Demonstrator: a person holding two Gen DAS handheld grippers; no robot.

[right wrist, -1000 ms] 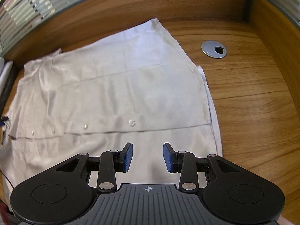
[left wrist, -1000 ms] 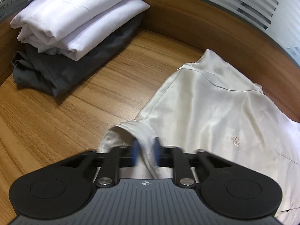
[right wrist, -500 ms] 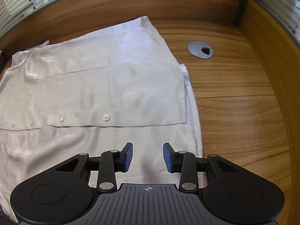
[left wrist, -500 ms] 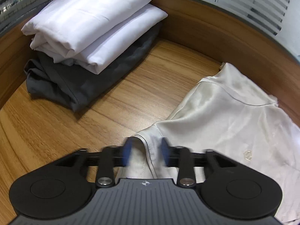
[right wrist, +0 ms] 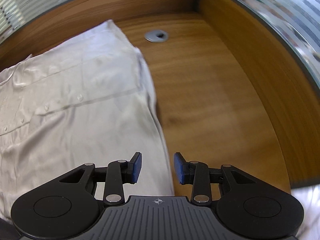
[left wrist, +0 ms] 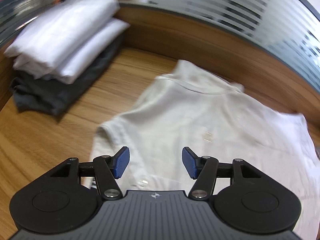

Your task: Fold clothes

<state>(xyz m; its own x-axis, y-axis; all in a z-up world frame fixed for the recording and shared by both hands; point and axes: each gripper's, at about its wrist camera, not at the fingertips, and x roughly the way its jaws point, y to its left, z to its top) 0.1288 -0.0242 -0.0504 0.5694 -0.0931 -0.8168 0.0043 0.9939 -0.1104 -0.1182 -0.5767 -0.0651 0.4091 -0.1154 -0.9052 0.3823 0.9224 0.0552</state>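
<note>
The cream, satin-like button-front shirt [left wrist: 210, 124] lies spread flat on the wood-grain desk [left wrist: 50, 136], filling the centre and right of the left wrist view. A small embroidered chest emblem [left wrist: 207, 136] is visible on it – too blurred to read. No other writing is legible in either view.

Left gripper [left wrist: 155, 163]: released, its 2 blue-padded fingers [left wrist: 121, 162] spread wide above the shirt's near edge, with nothing between them. The shirt's sleeve end [left wrist: 104, 138] lies just ahead of the left finger.

Right gripper [right wrist: 157, 168]: also released, jaws parted and holding nothing. It hangs over the shirt's right side edge [right wrist: 158, 120], so cloth shows behind the left finger and bare desk behind the right one. A row of small clear buttons [right wrist: 80, 97] runs along the placket in this view.

Stack at the far left corner – 2 folded white garments [left wrist: 66, 40] resting on 1 folded dark grey garment [left wrist: 58, 92], well apart from the shirt.

A round grey cable grommet [right wrist: 156, 36] is set into the desk beyond the shirt's far right corner. A raised wood-grain panel [right wrist: 260, 64] borders the desk, with striped frosted glass [left wrist: 250, 14] above it.
</note>
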